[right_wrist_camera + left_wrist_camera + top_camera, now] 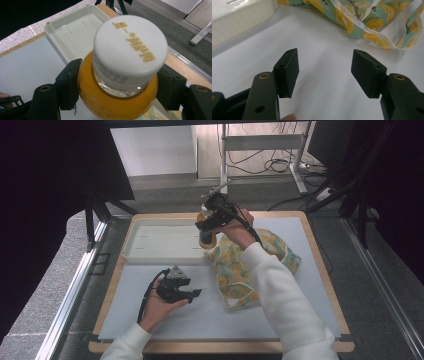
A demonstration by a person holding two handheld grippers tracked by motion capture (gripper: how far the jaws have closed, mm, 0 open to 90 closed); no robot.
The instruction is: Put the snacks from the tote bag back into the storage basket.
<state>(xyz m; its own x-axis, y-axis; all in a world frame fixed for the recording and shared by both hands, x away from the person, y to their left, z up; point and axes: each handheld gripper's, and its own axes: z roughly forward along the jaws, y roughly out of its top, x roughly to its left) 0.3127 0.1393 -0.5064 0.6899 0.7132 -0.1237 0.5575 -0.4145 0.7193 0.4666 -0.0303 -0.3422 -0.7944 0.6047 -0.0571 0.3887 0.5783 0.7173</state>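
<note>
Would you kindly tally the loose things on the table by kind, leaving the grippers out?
Bottle of orange drink with white cap: 1
Shallow white plastic tray: 1
Teal fabric bag with a yellow citrus print: 1
Total: 3

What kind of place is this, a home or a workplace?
Probably a lab or recording workspace, not a home. A person works hand-held grippers at a wood-edged table covered by a white mat; dark metal frame rails stand around it, and loose cables lie on the grey floor under a metal desk frame behind.
</note>
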